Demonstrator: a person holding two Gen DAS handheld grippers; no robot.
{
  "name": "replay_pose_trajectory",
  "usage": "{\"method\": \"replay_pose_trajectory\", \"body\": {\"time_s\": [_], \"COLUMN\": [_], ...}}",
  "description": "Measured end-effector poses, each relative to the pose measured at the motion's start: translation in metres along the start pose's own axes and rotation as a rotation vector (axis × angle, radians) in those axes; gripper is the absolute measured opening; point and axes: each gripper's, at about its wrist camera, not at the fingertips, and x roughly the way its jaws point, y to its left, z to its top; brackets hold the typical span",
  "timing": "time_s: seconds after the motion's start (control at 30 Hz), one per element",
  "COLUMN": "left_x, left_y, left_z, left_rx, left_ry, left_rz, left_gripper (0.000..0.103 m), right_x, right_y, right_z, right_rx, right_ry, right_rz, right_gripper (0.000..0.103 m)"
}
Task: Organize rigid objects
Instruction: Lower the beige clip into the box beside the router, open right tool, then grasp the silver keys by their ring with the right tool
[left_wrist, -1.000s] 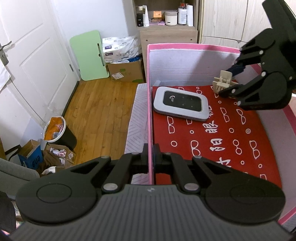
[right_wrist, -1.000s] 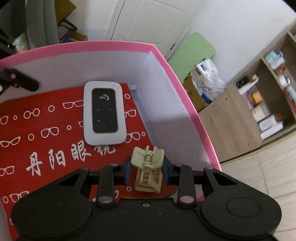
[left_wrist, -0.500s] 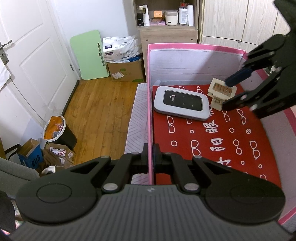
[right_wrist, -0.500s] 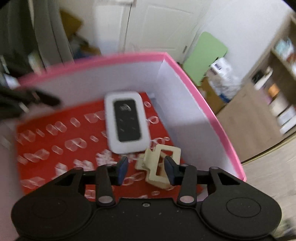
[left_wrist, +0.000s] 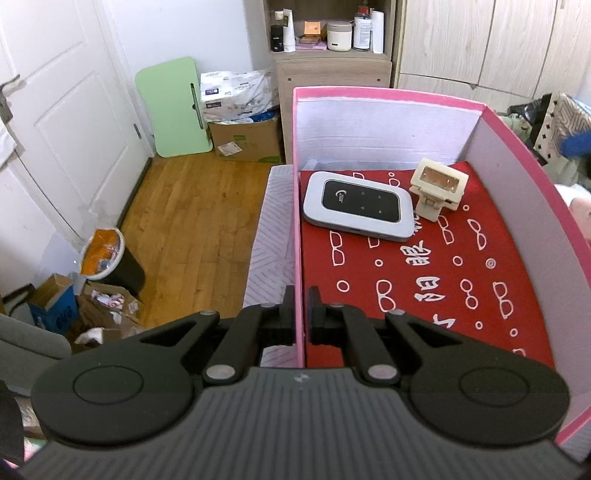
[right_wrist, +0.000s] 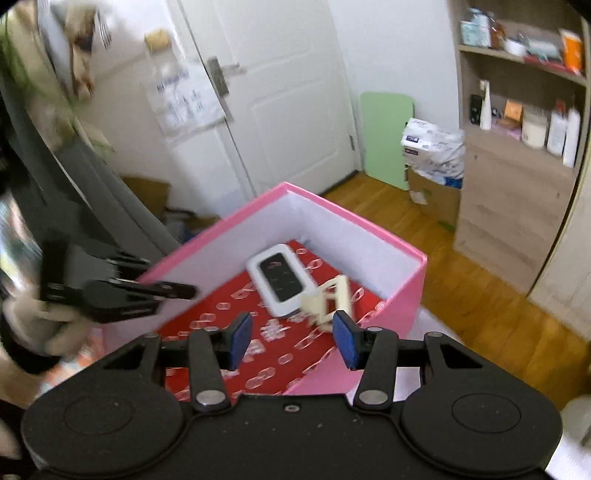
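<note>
The right gripper (right_wrist: 291, 339) has just opened and pulled back empty, leaving the clip (left_wrist: 437, 188) in the box (left_wrist: 388, 94) beside the router (left_wrist: 356, 206), so that item looks placed, while the left gripper (left_wrist: 300, 314) pinches the box wall.

Left hand-held gripper (left_wrist: 300, 308): matte black plastic, ribbed grey housing, two round discs, silver pivot screws, black finger pads. Right hand-held gripper (right_wrist: 291, 334): same black linkage frame, smooth speckled housing with one small centre screw, silver pivot screws, blue finger pads (right_wrist: 239, 334).
</note>
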Motion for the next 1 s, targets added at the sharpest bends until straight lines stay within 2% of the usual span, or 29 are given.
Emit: {"method": "replay_pose_trajectory", "body": {"time_s": [0.13, 0.23, 0.33, 0.43, 0.53, 0.6, 0.7, 0.93, 0.97, 1.0], "left_x": [0.001, 0.004, 0.004, 0.004, 0.002, 0.001, 0.000, 0.000, 0.000, 0.000], "left_y": [-0.003, 0.000, -0.005, -0.004, -0.003, -0.003, -0.002, -0.001, -0.001, -0.001], "left_z": [0.000, 0.002, 0.003, 0.002, 0.000, -0.001, -0.001, -0.002, -0.002, -0.002], "left_rx": [0.014, -0.001, 0.021, 0.013, 0.006, 0.011, 0.006, 0.008, 0.007, 0.008], "left_ry": [0.002, 0.029, 0.018, 0.012, 0.004, -0.004, -0.009, -0.010, -0.010, -0.010], "left_rz": [0.009, -0.005, 0.013, 0.013, 0.012, 0.015, 0.014, 0.016, 0.014, 0.015], "left_gripper": [0.005, 0.005, 0.005, 0.005, 0.005, 0.005, 0.005, 0.005, 0.005, 0.005], "right_x": [-0.026, -0.039, -0.045, -0.042, -0.034, -0.025, -0.010, 0.037, 0.042, 0.044], "right_y": [-0.003, 0.000, 0.005, 0.009, 0.014, 0.014, 0.012, 0.017, 0.019, 0.022], "right_z": [-0.024, -0.047, -0.072, -0.101, -0.121, -0.129, -0.135, -0.137, -0.139, -0.139], "right_rx": [0.075, 0.066, 0.060, 0.062, 0.065, 0.066, 0.079, -0.013, -0.023, -0.051], "right_ry": [-0.025, -0.039, -0.025, -0.008, 0.030, 0.085, 0.105, 0.197, 0.206, 0.193], "right_rz": [0.034, -0.017, -0.086, -0.104, -0.077, 0.006, 0.096, -0.020, -0.025, -0.042], "right_gripper": [0.054, 0.054, 0.054, 0.054, 0.054, 0.053, 0.048, 0.047, 0.044, 0.020]}}
